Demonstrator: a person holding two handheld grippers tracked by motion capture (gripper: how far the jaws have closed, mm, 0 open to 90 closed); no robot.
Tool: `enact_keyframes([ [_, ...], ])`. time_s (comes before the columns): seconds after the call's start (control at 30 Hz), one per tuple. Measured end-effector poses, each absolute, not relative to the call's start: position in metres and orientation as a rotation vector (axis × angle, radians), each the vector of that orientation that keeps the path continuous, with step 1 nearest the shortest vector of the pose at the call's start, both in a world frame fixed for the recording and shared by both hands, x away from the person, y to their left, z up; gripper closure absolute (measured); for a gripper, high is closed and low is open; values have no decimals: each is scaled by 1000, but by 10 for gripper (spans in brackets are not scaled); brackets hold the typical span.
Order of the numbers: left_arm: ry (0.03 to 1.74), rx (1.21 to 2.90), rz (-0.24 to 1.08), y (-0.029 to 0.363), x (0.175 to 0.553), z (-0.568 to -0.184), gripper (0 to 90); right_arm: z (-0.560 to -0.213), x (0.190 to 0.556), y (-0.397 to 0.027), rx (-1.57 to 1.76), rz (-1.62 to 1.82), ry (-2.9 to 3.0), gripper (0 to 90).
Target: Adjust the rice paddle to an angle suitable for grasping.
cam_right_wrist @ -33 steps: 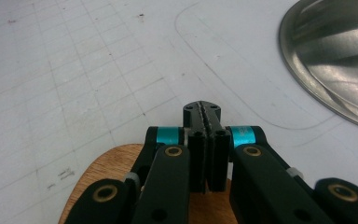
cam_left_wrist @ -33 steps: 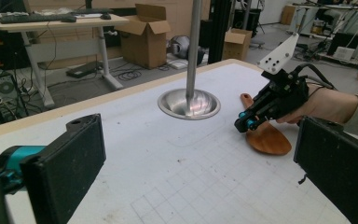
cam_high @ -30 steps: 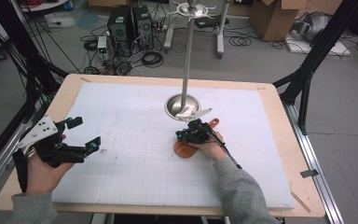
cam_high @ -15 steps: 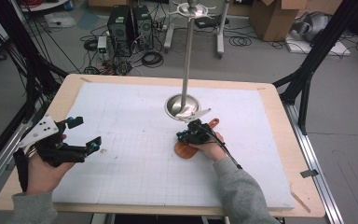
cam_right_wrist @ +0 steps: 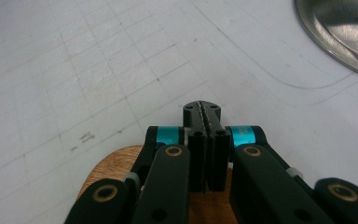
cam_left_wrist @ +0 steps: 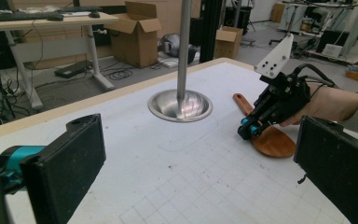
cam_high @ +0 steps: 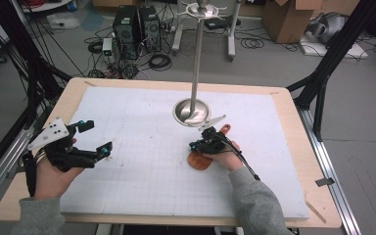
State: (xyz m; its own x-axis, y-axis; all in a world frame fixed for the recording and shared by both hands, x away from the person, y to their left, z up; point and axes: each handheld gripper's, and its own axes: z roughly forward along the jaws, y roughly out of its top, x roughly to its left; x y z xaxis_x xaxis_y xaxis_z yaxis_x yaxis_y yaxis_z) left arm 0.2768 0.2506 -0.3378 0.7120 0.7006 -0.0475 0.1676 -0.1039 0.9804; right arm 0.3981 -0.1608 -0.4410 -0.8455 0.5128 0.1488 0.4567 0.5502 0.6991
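- Left tongs: spread wide, holding nothing, hovering over the worktop well left of the stand.
- Spoon: flat on the worktop, just in front of the stand base, not yet lifted.
- Right tongs: pressed together, low over the spoon bowl, gripping nothing.
- Judgement: pick-up barely started; grasping and lifting remain.

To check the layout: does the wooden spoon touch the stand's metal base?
Apart. The left gripper view shows a strip of white mat between the wooden spoon and the metal base.
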Motion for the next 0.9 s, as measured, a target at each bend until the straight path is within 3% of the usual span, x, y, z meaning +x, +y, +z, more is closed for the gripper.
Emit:
enact_keyframes([
  [0.9, 666, 1656, 485, 232, 293, -335, 25, -435, 374, -189, 814, 1102, 2790, 892],
])
